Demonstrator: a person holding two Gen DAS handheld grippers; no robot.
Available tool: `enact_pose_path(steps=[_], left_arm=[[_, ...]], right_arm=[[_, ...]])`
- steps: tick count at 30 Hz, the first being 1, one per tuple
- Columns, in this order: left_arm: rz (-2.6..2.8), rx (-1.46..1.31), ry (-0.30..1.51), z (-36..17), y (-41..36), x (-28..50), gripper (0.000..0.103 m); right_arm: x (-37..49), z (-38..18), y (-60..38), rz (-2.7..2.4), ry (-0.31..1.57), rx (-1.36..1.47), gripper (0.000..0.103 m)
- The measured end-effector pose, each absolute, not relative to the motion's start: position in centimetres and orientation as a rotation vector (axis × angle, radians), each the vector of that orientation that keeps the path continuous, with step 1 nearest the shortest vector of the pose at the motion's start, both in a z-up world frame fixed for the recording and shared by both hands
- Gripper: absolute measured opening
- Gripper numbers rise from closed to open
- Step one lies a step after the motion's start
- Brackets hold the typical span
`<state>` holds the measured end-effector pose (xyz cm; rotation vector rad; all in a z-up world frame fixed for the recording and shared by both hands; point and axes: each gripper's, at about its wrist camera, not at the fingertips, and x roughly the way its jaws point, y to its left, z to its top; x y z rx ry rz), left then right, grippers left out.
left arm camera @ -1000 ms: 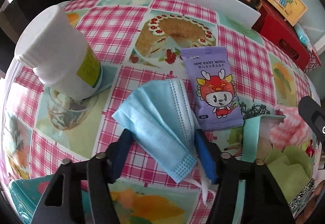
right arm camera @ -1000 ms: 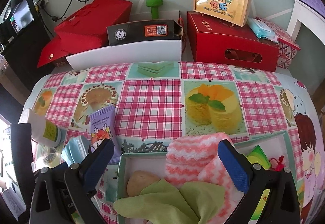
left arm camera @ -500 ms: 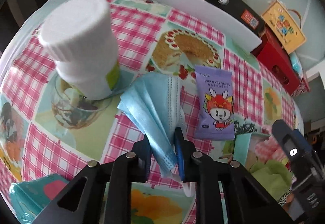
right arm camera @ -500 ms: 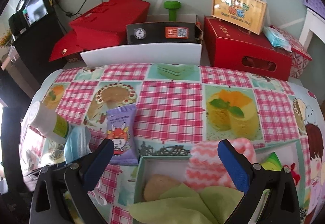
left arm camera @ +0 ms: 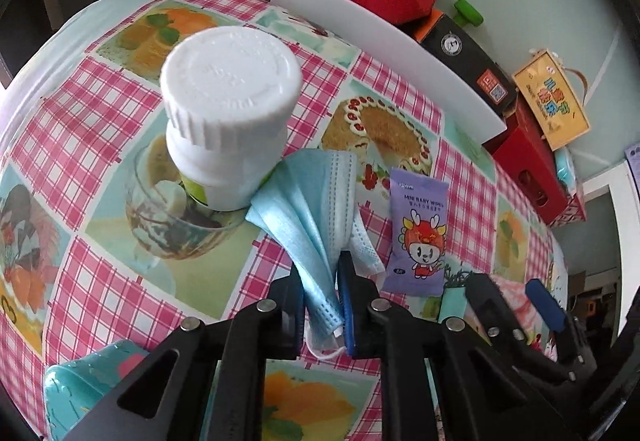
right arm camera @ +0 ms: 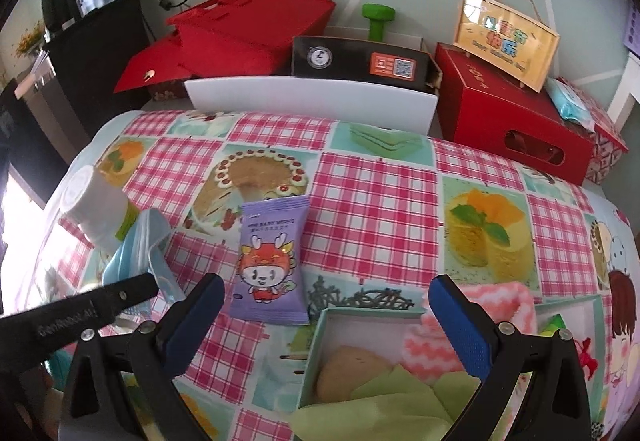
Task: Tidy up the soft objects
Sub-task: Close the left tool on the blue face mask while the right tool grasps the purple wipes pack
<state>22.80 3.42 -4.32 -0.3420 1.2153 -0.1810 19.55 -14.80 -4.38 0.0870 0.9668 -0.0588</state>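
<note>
A pleated blue face mask (left arm camera: 312,201) lies bunched beside a white capped bottle (left arm camera: 228,121). My left gripper (left arm camera: 321,267) is closing on the mask's near end, and its pads pinch the fabric. An ear loop dangles below the fingers. The mask (right arm camera: 140,241) also shows at the left of the right wrist view. A purple baby wipes pack (right arm camera: 272,261) lies flat on the checked tablecloth. My right gripper (right arm camera: 325,283) is open and holds nothing above a teal box (right arm camera: 324,325). The box holds a pink-white cloth (right arm camera: 500,305), a green cloth (right arm camera: 400,397) and a tan lump (right arm camera: 352,369).
A white board (right arm camera: 312,101) stands along the table's far edge. Behind it are red boxes (right arm camera: 508,121), a black box (right arm camera: 360,59) and a yellow gift case (right arm camera: 506,41). A teal object (left arm camera: 88,373) sits at the near left.
The left gripper's jaws closed from wide apart onto the mask, and the mask bunched and rose a little. The left view rolled. The right gripper drifted sideways, still open.
</note>
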Motion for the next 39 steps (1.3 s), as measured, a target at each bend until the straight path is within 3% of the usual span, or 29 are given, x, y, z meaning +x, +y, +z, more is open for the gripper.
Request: enact_pose_path(steps=[5,19,24,30,34,39], left_arm=[[-0.178,-0.372,1.207,-4.3,3.7,22.5,0.014],[-0.155,-0.435,1.206,-4.1,5.6,22.3,0.013],[-0.160,-0.444,1.210,-4.1,5.6,22.3,0.013],[-0.167,-0.449,1.215,-4.2,5.6,22.3,0.013],[-0.171,-0.448,1.221,-4.3,5.5,22.4,0.013],[-0.173,-0.446,1.226,-4.6,5.3,22.7,0.013]], right_arm=[[19.7,-4.8,-14.1,-0.037,0.969,0.077,0.103],[22.4,-7.9,-10.7,0.037,1.063,0.016,0.085],[23.6,-8.7,-9.7,0.049,1.099,-0.019,0.084],[24.7,-9.7,-9.2,0.068,1.150,-0.010,0.074],[24.8,-9.9,-9.1,0.064,1.158,-0.019,0.059],[24.8,-9.9,-9.4,0.065,1.161,0.012,0.056]])
